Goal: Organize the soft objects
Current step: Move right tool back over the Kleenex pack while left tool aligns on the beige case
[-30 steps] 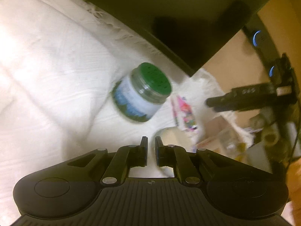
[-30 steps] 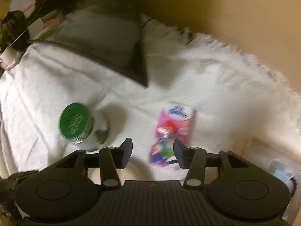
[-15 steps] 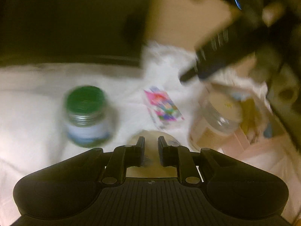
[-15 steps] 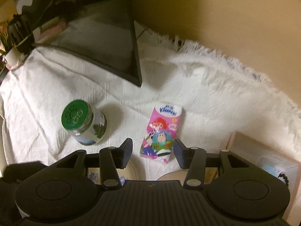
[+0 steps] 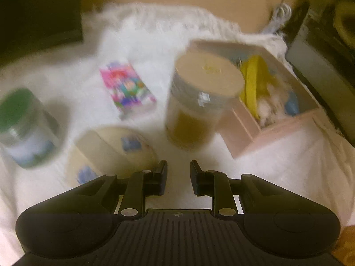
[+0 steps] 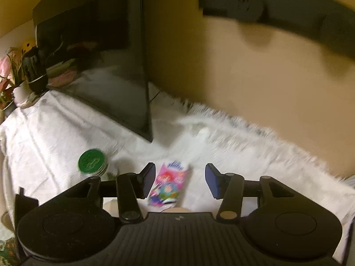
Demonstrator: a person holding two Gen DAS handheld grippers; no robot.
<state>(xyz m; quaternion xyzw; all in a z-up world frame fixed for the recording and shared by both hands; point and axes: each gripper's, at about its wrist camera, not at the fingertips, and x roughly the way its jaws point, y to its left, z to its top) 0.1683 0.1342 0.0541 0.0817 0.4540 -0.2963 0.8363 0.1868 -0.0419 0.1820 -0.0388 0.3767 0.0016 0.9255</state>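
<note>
**Tissue pack still out as sorting of soft items gets under way**

A pink cartoon-printed tissue pack (image 6: 169,185) lies flat on the white cloth (image 6: 55,137) covering the tabletop, seen here between and beyond the fingers of the right hand-held gripper (image 6: 176,180), whose jaws stand wide apart and hold nothing. The pack is not yet touched. The left hand-held gripper (image 5: 178,176) hovers over the same cloth with its jaws parted by a narrow gap, also empty.

In the blurred left wrist view, a pink open box (image 5: 273,119) sits to the right and already contains something yellow and something white and fluffy, with a hint of blue; what these are cannot be told. Between the box and the tissue pack stands a beige-lidded jar (image 5: 199,97). A green-lidded jar (image 5: 24,126) stands at the left, and a round cream container (image 5: 106,153) lies just ahead of the left fingers.

Judging by the scene, the job is only partly done: some items appear to be in the box, while the tissue pack, the likeliest soft thing left, remains loose on the cloth, well apart from the box. A dark monitor (image 6: 99,66) stands behind.
</note>
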